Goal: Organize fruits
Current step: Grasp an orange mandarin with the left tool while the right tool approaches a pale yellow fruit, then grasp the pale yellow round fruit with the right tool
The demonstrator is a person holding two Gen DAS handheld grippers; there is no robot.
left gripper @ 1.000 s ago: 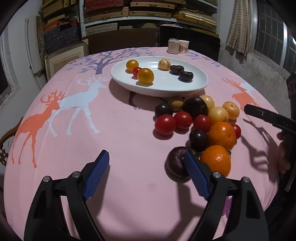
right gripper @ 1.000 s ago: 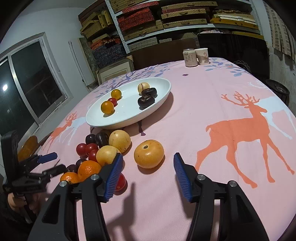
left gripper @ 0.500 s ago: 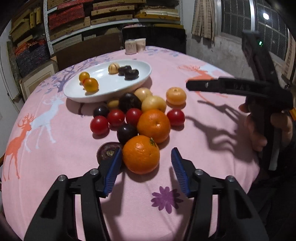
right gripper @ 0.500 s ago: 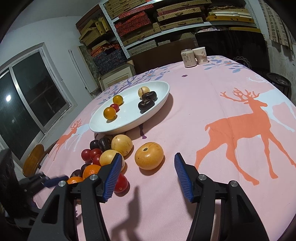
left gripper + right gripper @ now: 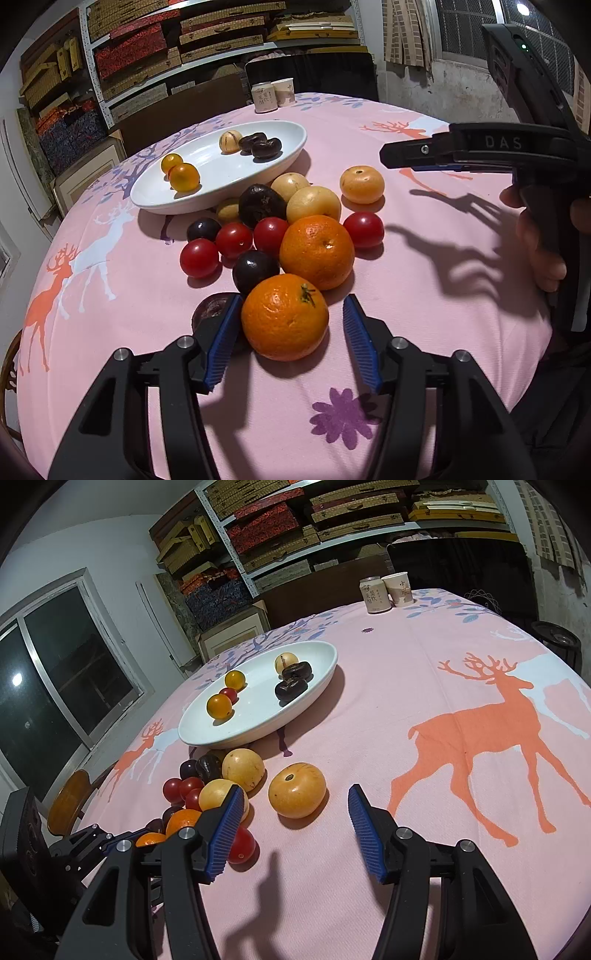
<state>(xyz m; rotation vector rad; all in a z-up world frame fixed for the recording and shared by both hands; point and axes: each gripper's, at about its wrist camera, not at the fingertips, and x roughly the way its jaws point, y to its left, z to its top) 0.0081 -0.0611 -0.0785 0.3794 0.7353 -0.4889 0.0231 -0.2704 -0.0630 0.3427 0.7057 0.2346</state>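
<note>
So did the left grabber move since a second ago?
Yes. The left gripper swung right across the table, away from the white plate's front, and now straddles the near orange.

Warm indoor light falls from overhead, bright on the pink tablecloth (image 5: 110, 332) and dimmer toward the shelves (image 5: 332, 528). Hard dark shadows of the tools stretch across the cloth. A lamp glares in the window (image 5: 16, 679), dark outside. Both views are sharp in the middle, bent and blackened at the corners.
</note>
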